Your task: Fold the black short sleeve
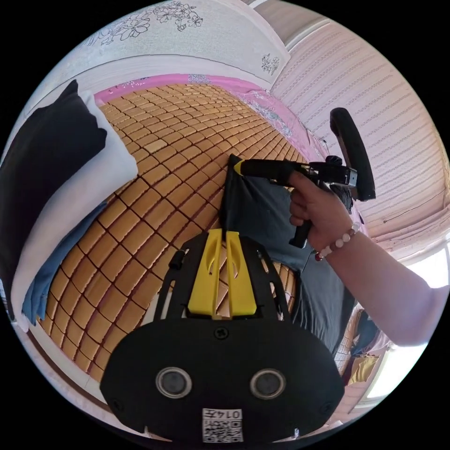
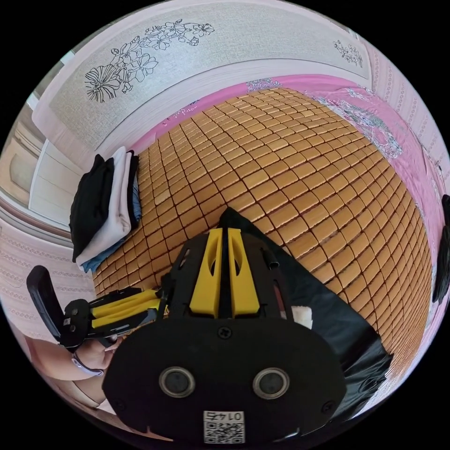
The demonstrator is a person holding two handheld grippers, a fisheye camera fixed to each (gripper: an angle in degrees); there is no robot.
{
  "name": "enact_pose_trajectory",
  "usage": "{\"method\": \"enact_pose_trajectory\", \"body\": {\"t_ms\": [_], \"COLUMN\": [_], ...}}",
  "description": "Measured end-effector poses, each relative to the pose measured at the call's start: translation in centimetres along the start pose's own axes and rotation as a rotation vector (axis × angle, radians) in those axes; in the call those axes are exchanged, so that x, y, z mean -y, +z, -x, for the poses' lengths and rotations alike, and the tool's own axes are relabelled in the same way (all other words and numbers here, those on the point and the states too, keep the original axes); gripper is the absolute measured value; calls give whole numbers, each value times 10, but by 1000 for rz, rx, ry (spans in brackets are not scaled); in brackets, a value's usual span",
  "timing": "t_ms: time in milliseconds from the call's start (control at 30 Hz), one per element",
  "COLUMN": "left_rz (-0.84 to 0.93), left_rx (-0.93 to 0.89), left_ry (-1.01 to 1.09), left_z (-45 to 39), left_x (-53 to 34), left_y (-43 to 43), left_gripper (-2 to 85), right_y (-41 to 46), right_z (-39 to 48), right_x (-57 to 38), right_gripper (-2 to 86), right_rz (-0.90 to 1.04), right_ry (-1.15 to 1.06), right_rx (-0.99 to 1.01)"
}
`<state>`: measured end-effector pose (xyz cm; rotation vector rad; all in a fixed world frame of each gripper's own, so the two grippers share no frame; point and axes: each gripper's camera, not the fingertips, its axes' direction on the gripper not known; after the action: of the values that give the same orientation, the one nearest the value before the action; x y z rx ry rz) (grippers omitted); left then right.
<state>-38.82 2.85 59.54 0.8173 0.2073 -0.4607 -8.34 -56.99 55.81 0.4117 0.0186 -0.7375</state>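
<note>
The black short-sleeve shirt (image 1: 267, 220) is lifted above the bamboo mat (image 1: 178, 140), stretched between both grippers. In the left gripper view my left gripper (image 1: 225, 233) has its yellow jaws shut on the shirt's near edge. Beyond it, a hand holds the right gripper (image 1: 238, 167), which pinches the far corner. In the right gripper view my right gripper (image 2: 227, 231) is shut with black cloth between its jaws, and the shirt (image 2: 323, 304) trails off to the lower right over the mat (image 2: 290, 164). The left gripper (image 2: 119, 307) lies at the lower left, its tip hidden behind my own gripper body.
A stack of folded clothes (image 1: 61, 187), black on white on blue, lies on the mat's edge (image 2: 108, 201). A pink sheet (image 2: 389, 126) borders the mat. A flower-patterned headboard (image 2: 154, 61) stands behind, with a striped wall (image 1: 375, 93) alongside.
</note>
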Motion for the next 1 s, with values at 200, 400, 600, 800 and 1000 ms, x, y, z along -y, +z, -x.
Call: {"method": "enact_pose_trajectory", "body": {"t_ms": [200, 400, 600, 800, 1000], "left_rz": [-16, 38, 120, 256, 396], "left_rx": [18, -21, -110, -353, -394], "left_ry": [9, 234, 597, 912, 1280], "left_z": [-13, -68, -189, -349, -500], "left_x": [1, 7, 3, -26, -93], "left_y": [-22, -44, -22, 34, 78], "left_gripper": [28, 12, 15, 38, 54], "right_y": [-92, -174, -260, -303, -323], "right_z": [-18, -71, -120, -149, -143], "right_x": [-88, -283, -460, -552, -600], "right_gripper": [18, 19, 36, 67, 69], "right_rz": [-224, -237, -238, -381, -485], "right_ry": [154, 538, 981, 1208, 1254], "right_rx": [96, -54, -303, -283, -179]}}
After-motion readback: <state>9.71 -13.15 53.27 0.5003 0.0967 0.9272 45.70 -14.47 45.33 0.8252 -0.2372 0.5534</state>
